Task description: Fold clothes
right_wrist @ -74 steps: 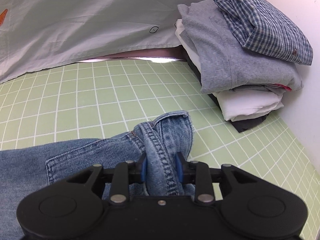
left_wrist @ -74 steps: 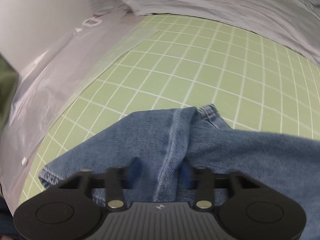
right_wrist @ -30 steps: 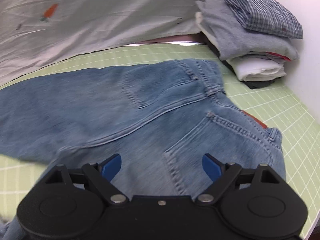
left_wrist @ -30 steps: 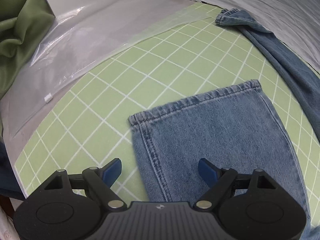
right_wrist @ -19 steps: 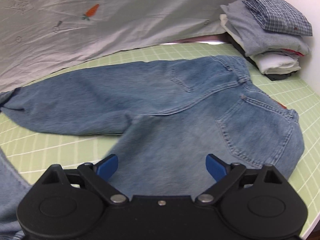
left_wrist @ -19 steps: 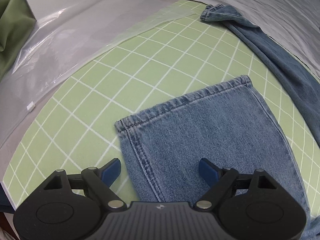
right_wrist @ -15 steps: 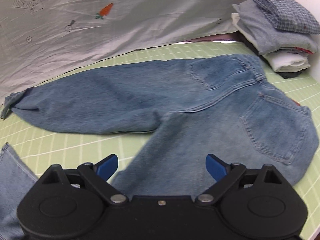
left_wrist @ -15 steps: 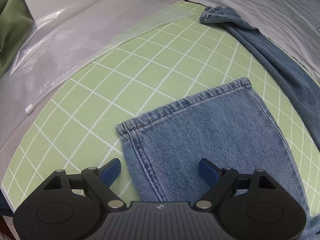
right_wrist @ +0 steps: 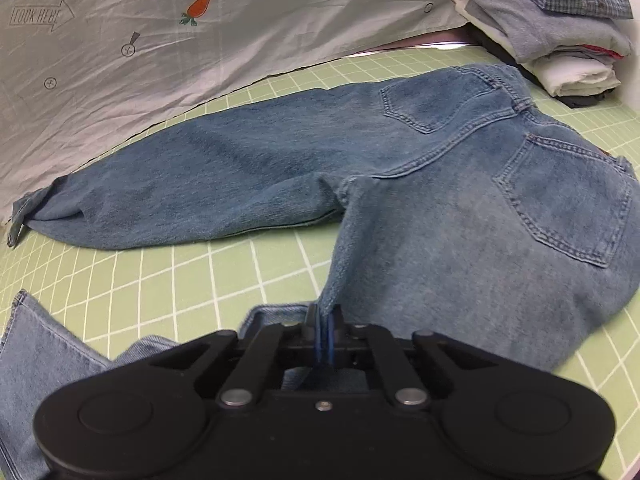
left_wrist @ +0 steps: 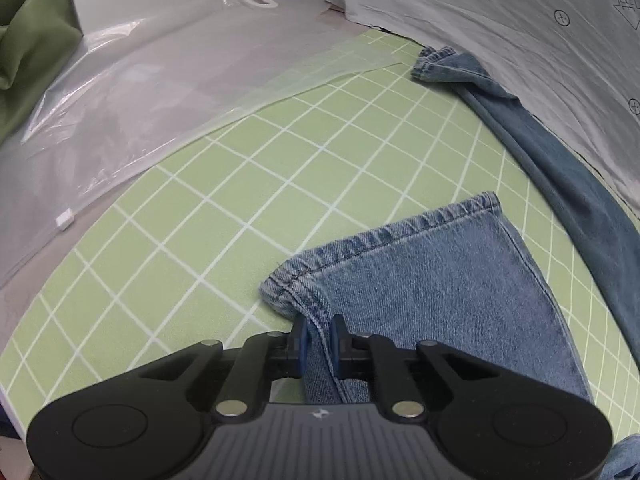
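- While both grippers are clamped on denim, the jeans (right_wrist: 460,184) lie spread seat-up on the green gridded worktop (left_wrist: 248,184), back pockets showing in the right half of the right wrist view.
- Left gripper (left_wrist: 318,334): pads together on the side seam of the near leg, just behind its hem (left_wrist: 384,236), lower centre of the left wrist view. Hem corner puckers slightly at the grip.
- Right gripper (right_wrist: 322,330): pads nearly shut, pinching the inner edge of the same near leg, lower centre of its view; a thin fold of cloth shows between them.
- Far leg runs to the left edge of the right wrist view, its cuff (left_wrist: 436,62) bunched against the grey printed sheet (right_wrist: 160,32). Legs splayed apart in a V.
- Stack of folded clothes (right_wrist: 560,28) at upper right; clear plastic bag (left_wrist: 132,92) at upper left of the left wrist view.
- Step in hand (judgement): near leg gripped at two points, most likely to carry it over onto the far leg, halving the jeans lengthwise.
- Next move calls for: lifting both holds together, keeping the leg taut, laying seam on seam, cuff on cuff.
- Versus 0.5 s ago: both grippers were wide apart above the cloth; now each has dropped and closed. Jeans' lie is otherwise unchanged.
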Tool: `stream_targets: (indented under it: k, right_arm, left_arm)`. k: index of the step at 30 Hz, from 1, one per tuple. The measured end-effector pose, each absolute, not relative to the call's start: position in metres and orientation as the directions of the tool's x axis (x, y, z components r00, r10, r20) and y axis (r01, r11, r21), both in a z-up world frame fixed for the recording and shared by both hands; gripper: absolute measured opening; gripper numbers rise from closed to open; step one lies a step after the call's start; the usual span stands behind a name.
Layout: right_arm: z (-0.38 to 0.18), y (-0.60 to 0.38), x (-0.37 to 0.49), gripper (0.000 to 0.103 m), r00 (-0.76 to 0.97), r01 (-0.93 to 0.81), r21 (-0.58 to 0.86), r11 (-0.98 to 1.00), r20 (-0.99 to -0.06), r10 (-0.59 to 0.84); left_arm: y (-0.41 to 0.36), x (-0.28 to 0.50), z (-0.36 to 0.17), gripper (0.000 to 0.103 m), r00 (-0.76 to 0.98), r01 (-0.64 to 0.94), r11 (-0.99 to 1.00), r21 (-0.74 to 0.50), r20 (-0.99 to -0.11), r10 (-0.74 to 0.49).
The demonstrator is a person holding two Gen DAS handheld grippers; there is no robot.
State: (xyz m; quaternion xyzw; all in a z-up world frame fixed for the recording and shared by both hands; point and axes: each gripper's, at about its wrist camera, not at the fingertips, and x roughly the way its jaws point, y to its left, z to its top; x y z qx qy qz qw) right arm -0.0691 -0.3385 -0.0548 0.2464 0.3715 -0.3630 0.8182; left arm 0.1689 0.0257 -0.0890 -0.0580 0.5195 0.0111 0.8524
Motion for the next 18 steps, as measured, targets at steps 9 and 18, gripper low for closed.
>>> stream_targets:
  k: [9,18]
  right_arm:
    - [-0.035,-0.348,-0.128,0.002,0.488,0.766,0.159,0.623,-0.775,-0.402]
    - [-0.018,-0.342,-0.125,0.002,0.564,0.621,0.157,0.768,-0.77,-0.299]
  left_arm:
    - [0.063,0.103,-0.069,0.012,0.464,-0.241,0.969,-0.054,-0.883,0.067]
    - [0.094,0.037,-0.039,0.012,0.453,-0.442,0.896,-0.043,-0.873,0.181]
